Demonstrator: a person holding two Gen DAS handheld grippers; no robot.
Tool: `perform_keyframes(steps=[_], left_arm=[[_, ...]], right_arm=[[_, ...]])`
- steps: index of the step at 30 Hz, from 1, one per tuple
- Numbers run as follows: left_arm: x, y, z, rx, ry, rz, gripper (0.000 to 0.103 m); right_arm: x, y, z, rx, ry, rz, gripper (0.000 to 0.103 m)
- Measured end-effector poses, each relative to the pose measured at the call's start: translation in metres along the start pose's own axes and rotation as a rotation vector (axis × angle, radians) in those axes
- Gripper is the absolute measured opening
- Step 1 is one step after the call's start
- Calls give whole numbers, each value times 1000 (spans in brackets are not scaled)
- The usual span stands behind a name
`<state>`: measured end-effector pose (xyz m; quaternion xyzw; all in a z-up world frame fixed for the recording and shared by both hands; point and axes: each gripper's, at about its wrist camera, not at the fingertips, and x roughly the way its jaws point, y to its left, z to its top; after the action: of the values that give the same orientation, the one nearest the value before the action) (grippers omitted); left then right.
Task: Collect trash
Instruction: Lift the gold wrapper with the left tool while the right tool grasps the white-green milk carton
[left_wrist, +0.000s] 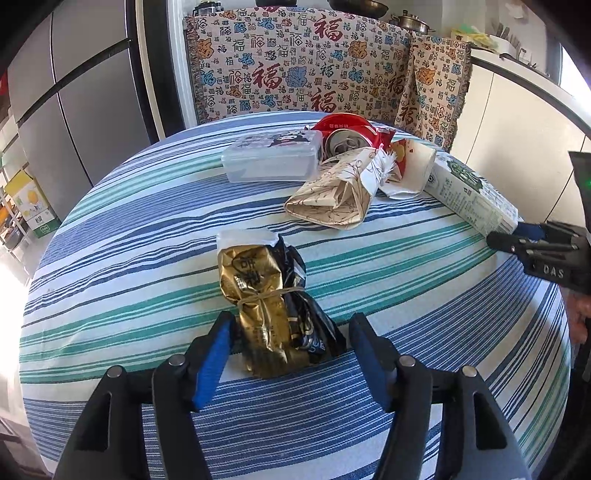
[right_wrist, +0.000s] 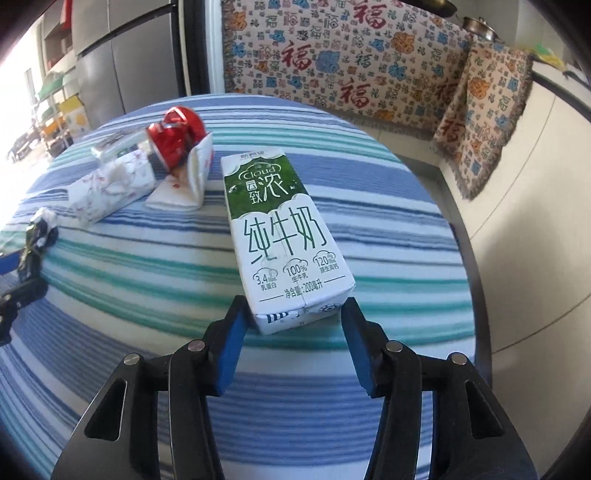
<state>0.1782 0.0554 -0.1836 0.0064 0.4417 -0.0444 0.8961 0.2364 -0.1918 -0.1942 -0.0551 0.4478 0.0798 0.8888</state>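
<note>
A gold and black snack wrapper bundle (left_wrist: 273, 299) tied with a rubber band lies on the striped tablecloth (left_wrist: 424, 295). My left gripper (left_wrist: 290, 325) is open, its fingers on either side of the bundle's near end. A green and white milk carton (right_wrist: 284, 236) lies flat; my right gripper (right_wrist: 293, 314) is open with its pads beside the carton's near end. The carton (left_wrist: 472, 195) and right gripper (left_wrist: 517, 240) also show in the left wrist view. A crushed red can (left_wrist: 347, 136), a folded patterned paper bag (left_wrist: 336, 195) and a white wrapper (left_wrist: 406, 170) lie further back.
A clear plastic box (left_wrist: 273, 158) sits behind the trash. The can (right_wrist: 177, 136) and paper bag (right_wrist: 110, 188) show at the left in the right wrist view. A patterned cloth (left_wrist: 295, 70) covers the seat behind the table. Grey fridge doors (left_wrist: 74, 103) stand on the left.
</note>
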Motion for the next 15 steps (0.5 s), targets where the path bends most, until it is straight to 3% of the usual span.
perform_keyframes(steps=[7,15], left_arm=[[-5,2,-4,-7,0,12,65],[-6,3,-5,-9,0,13,65]], right_arm=[[-32,45,-40,-17,-8,23,54],[-37,68,-49,-30,-26,54,61]])
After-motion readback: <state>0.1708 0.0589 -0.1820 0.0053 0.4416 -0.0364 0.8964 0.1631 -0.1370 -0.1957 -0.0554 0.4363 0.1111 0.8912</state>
